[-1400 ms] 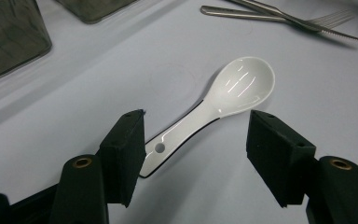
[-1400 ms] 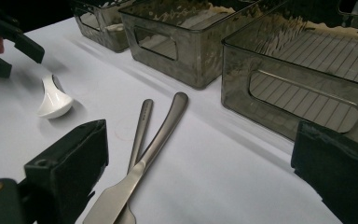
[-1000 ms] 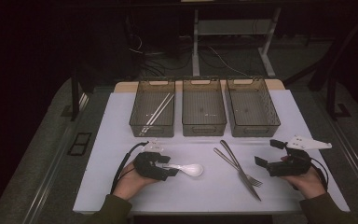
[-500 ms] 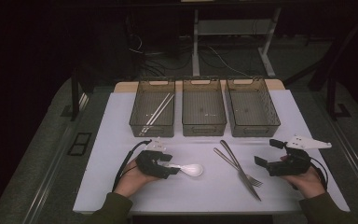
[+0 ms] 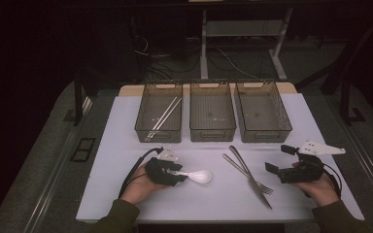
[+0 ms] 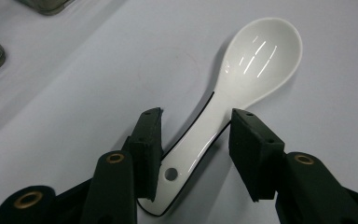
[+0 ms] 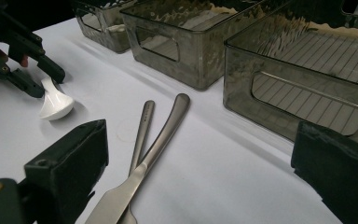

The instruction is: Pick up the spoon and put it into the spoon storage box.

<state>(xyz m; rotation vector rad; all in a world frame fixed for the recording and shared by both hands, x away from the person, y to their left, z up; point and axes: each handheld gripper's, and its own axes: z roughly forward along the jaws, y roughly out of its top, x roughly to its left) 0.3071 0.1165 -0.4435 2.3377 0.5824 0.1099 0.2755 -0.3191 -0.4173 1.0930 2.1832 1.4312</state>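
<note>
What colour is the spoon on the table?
The spoon is glossy white with a thin dark line along its handle edge; the left gripper view shows it best.

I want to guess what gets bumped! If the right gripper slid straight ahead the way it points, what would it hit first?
Probably the knife and fork lying crossed on the white mat ahead of the right gripper; its jaws stand wide open. Depth is hard to judge.

At the lower left of the high view, the left gripper (image 5: 178, 174) is a black block trailing a thin black cable, with a small pale plate on top. The right gripper (image 5: 278, 158), at the lower right, carries a pale grey three-cornered plate. Both hands come out of dark olive sleeves (image 5: 112, 219). Up close, the black jaws carry brass-ringed rivets and square, matte, foam-like pads (image 6: 250, 151).
</note>
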